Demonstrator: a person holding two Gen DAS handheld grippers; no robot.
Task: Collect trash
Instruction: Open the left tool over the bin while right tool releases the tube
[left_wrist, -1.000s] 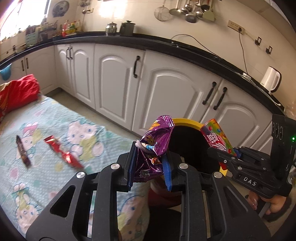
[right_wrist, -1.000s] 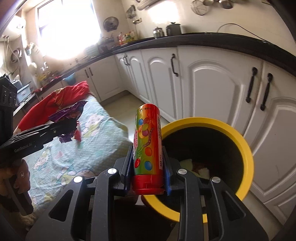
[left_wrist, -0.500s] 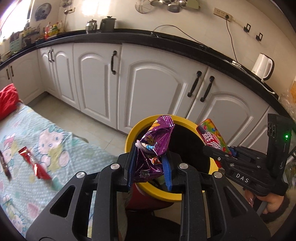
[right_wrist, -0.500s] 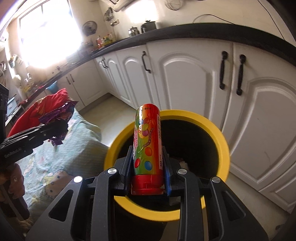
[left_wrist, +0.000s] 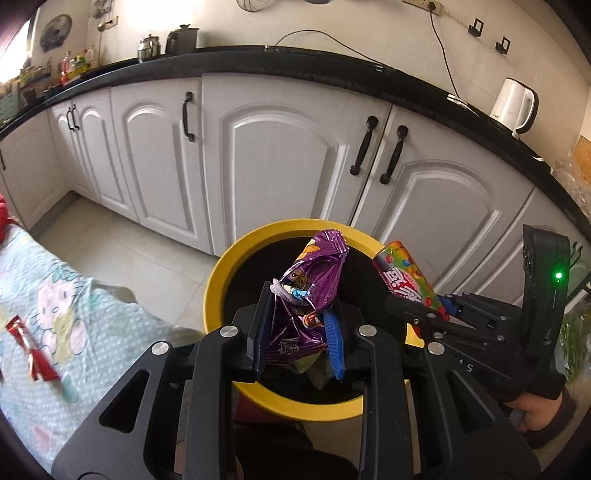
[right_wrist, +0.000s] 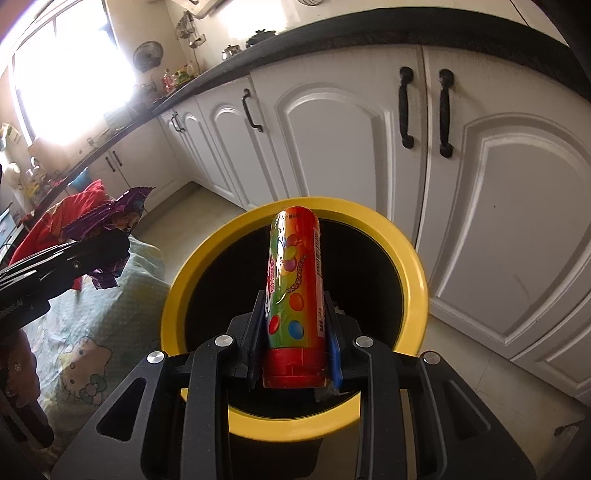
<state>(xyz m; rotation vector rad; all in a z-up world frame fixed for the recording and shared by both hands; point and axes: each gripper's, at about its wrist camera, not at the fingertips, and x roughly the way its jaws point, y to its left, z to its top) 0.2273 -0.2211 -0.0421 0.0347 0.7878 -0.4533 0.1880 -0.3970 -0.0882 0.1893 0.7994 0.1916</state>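
My left gripper (left_wrist: 297, 325) is shut on a crumpled purple snack wrapper (left_wrist: 310, 291) and holds it over the mouth of a black trash bin with a yellow rim (left_wrist: 216, 288). My right gripper (right_wrist: 295, 325) is shut on a red candy tube with coloured dots (right_wrist: 293, 295), held over the same bin (right_wrist: 413, 258). In the left wrist view the right gripper (left_wrist: 436, 314) and its tube (left_wrist: 406, 277) are at the bin's right rim. In the right wrist view the left gripper (right_wrist: 107, 243) with the purple wrapper (right_wrist: 110, 218) is left of the bin.
White kitchen cabinets (left_wrist: 280, 155) under a black counter stand just behind the bin. A table with a Hello Kitty cloth (left_wrist: 55, 314) is on the left, with a red wrapper (left_wrist: 29, 347) lying on it. A red cloth (right_wrist: 70, 206) lies further back. A white kettle (left_wrist: 513, 103) stands on the counter.
Both grippers have moved from beside the table toward the bin. They now hold the wrapper and the tube over its opening. Both grips are unchanged.
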